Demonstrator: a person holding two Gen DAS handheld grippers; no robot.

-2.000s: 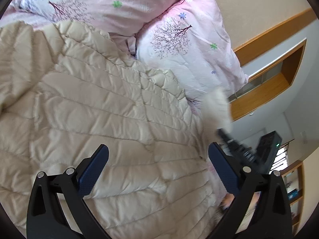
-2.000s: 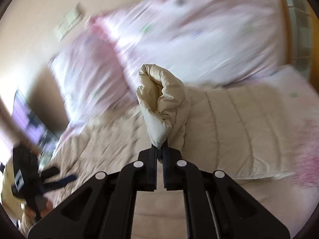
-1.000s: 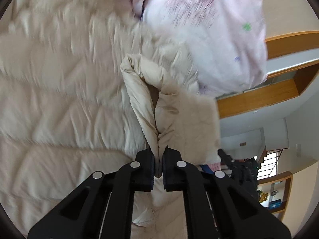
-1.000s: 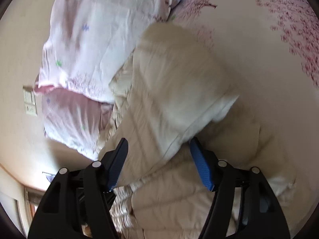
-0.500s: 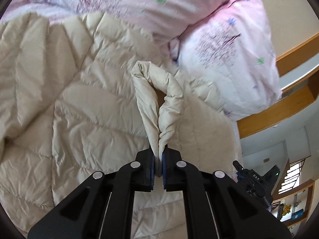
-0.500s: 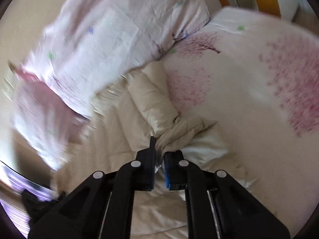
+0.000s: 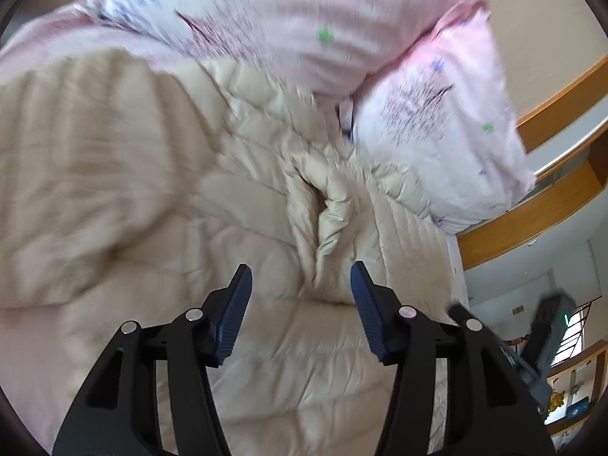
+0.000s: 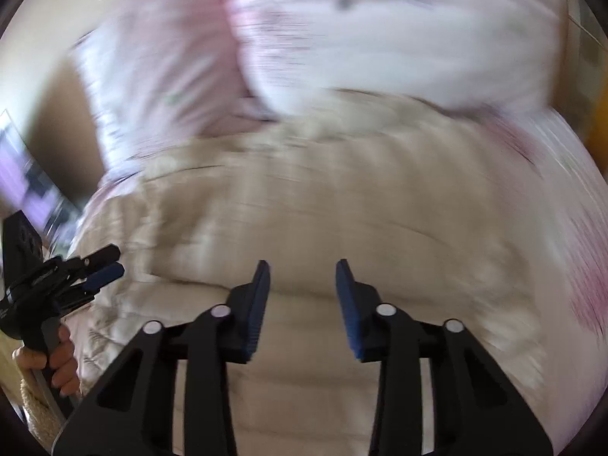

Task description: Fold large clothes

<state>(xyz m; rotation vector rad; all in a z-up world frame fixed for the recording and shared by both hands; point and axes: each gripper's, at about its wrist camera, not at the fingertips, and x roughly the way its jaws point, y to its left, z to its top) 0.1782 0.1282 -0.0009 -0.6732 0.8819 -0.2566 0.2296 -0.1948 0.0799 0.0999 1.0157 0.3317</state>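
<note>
Both grippers let go: left gripper (image 7: pixel 300 279) and right gripper (image 8: pixel 303 277) jaws opening, nothing between them. Sleeve fold (image 7: pixel 326 212) now lies on the beige puffer jacket (image 7: pixel 159 205) spread below the pillows (image 7: pixel 437 114). Sleeve step looks finished.

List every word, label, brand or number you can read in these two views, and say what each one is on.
None can be read.
Left hand-held gripper: small white markings on its black body, seen in the right wrist view, too blurred to read.
Pink pillows: printed trees and flowers only, no lettering.
Beige quilted coat: no label shows.
</note>
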